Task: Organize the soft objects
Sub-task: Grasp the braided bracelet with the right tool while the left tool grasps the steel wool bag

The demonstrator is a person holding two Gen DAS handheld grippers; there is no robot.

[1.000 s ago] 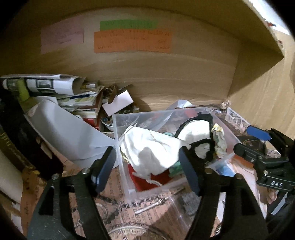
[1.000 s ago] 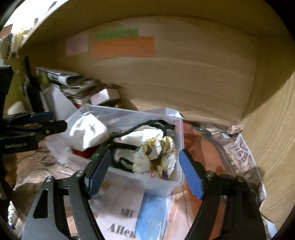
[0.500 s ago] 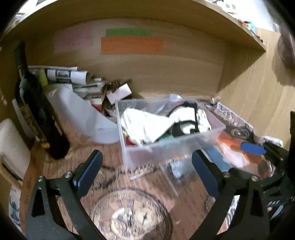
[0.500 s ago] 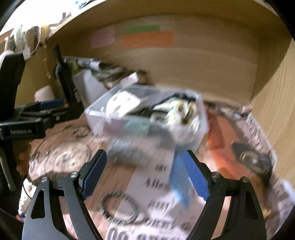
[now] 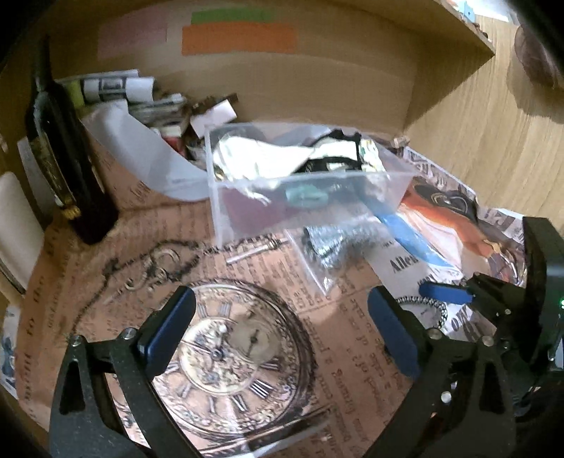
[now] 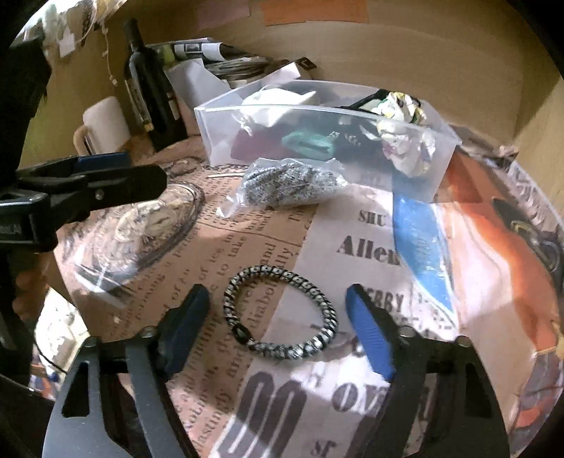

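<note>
The black-and-white braided bracelet lies flat on the printed newspaper covering, between the spread fingers of the right gripper, touching neither; at 12 o'clock sit a clear bag of cord and the clear plastic bin; the left gripper gapes wide, empty, over the pocket-watch print.

The braided bracelet hides partly behind the right hand-held gripper.

A wooden alcove with a pale wood back wall bearing orange, green and pink paper strips encloses a newsprint-covered table under warm light.
</note>
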